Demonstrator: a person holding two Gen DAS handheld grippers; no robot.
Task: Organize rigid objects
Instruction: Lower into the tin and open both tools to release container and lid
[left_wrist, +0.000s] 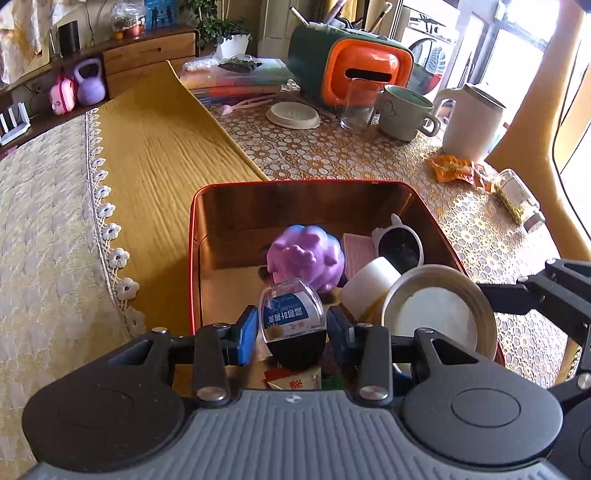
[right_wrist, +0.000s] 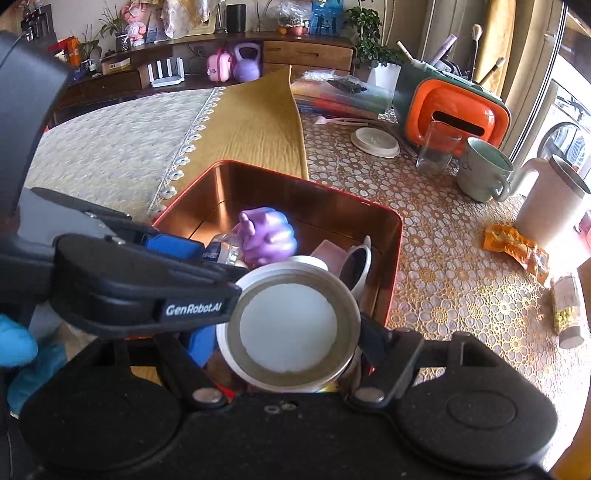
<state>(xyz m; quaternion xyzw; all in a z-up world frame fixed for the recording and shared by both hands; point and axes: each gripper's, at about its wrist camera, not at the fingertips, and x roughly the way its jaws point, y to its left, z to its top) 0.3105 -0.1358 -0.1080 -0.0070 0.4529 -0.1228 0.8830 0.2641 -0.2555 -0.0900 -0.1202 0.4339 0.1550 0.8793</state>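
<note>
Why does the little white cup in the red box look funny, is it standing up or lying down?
Lying down. The white cup is tipped on its side in the red box, its dark opening facing sideways beside the purple toy.

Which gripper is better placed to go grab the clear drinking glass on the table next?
Neither is free: the left gripper holds a small clear bottle, the right gripper a round white lid. Once emptied, the right sits nearer the clear drinking glass.

A home living room: wooden sideboard (right_wrist: 306, 51) with potted plants (right_wrist: 369, 40), patterned tablecloth (right_wrist: 443, 266), mug (right_wrist: 484, 170).
</note>
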